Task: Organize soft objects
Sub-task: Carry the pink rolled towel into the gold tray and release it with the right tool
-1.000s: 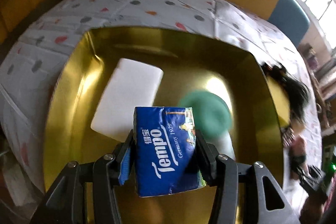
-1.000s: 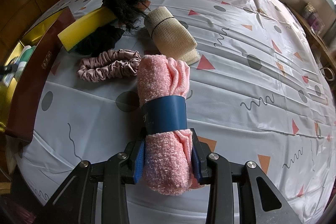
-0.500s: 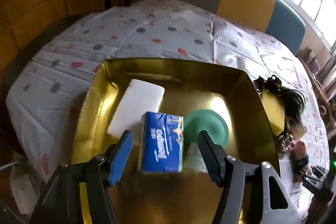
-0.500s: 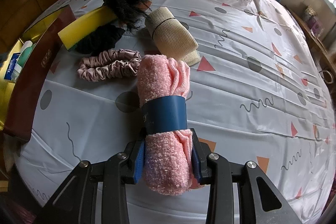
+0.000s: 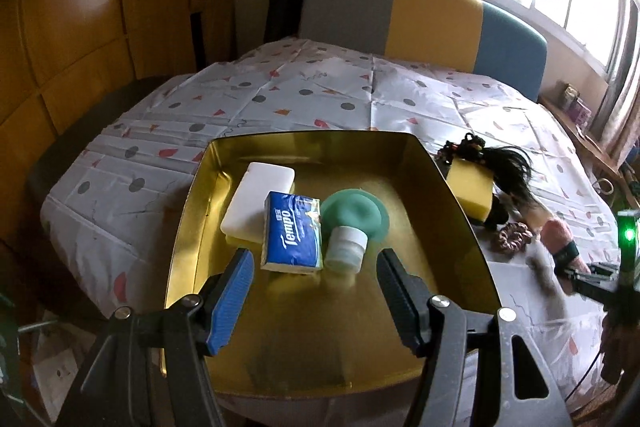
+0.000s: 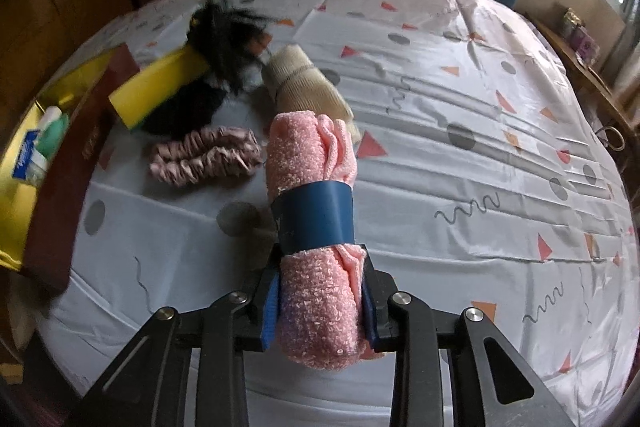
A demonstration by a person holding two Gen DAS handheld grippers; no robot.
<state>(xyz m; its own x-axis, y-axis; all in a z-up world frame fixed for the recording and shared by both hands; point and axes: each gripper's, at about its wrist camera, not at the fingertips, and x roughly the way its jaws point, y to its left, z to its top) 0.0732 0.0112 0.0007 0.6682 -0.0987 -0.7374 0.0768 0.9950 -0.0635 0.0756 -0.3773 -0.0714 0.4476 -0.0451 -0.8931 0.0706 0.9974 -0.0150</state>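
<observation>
Left gripper (image 5: 316,291) hangs wide open at the bottom of its frame, nothing between the blue pads; its jaws have just been opening. Just beyond the tips, mid-frame, the blue Tempo tissue packet (image 5: 293,233) lies flat in the shiny gold square tray (image 5: 452,227), its left edge over a white rectangular sponge block (image 5: 256,203), with a green silicone bottle with a pale cap (image 5: 352,227) touching its right side.

Over on the right, the right gripper (image 6: 320,301) at lower centre is clamped on the near end of a rolled pink terry towel with a dark blue paper band (image 6: 314,211), its jaws just closing further on it. The roll points up the frame over the patterned white tablecloth (image 6: 480,147). Left of the towel lies a dusty-pink satin scrunchie (image 6: 206,155); above it, a beige ribbed fabric roll (image 6: 304,89), a yellow sponge (image 6: 156,89) and a black hairy tuft (image 6: 228,35).
</observation>
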